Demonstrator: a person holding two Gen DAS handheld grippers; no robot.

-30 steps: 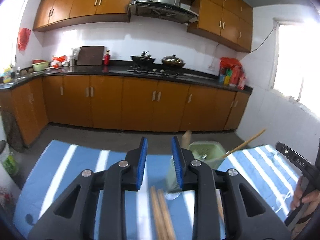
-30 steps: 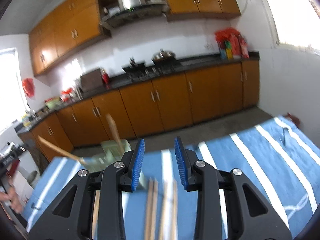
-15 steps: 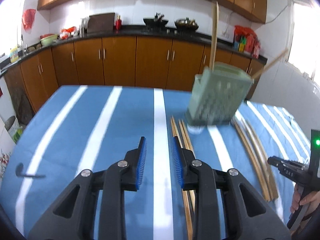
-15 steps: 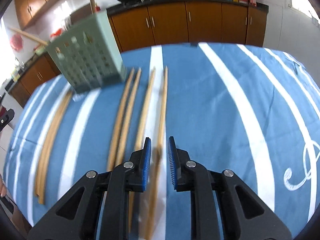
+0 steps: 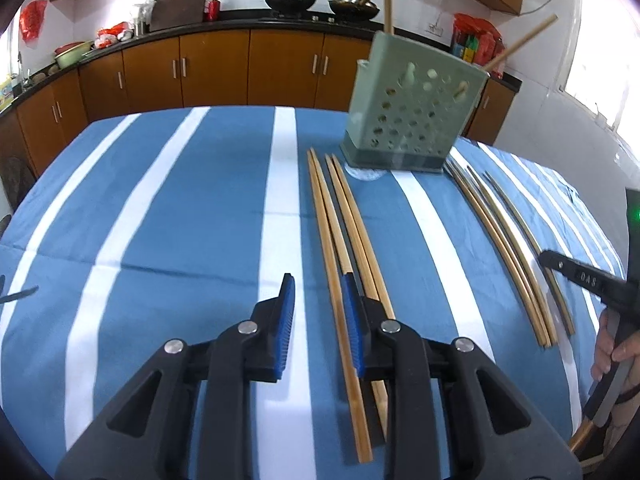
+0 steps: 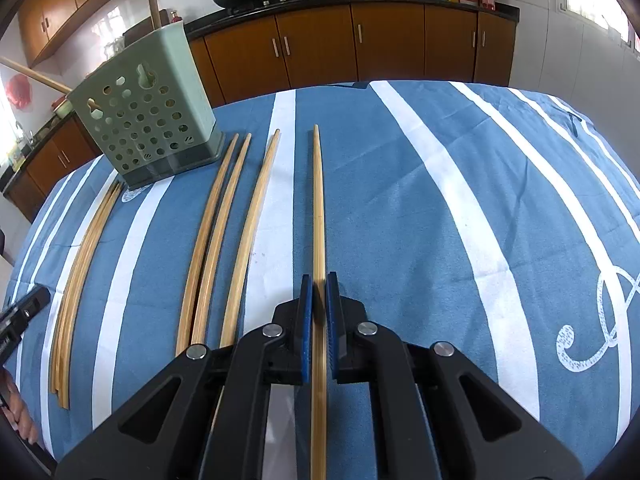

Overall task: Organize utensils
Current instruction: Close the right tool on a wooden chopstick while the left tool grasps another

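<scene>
Right tool (image 6: 319,298): the blue pads have just been closing and now pinch a single bamboo chopstick (image 6: 318,208), which runs straight ahead from between them. The grip sits well back from the tapered tip, nearer the butt end, so most of the length juts forward unsupported. The stick appears to lie on the striped blue cloth (image 6: 420,208) of the surface.

Left tool (image 5: 318,308): jaws stand narrowly apart with nothing pressed between them. One chopstick of a loose group (image 5: 336,240) passes under the gap, and the right-hand pad overlaps the neighbouring stick. Whether the pads touch wood cannot be told.

Destination: the green perforated utensil holder (image 6: 148,120) stands at the far edge of the cloth, already carrying two wooden handles, one of which leans outward.

Risks noted:
- With the hold so far back, the long free end may swing or pivot in the pads on lifting, and miss the holder's mouth.
- The holder looks light; a tip striking its wall could tip or slide it.
- The leaning handles could block entry.
- If the left tool closes where it is, it may catch two sticks, or nudge one and roll the rest out of line.
- The remaining chopsticks (image 6: 208,240) lie near the gripped one; a sideways drag would scatter them.
- Both tools converging on one holder could collide.
</scene>
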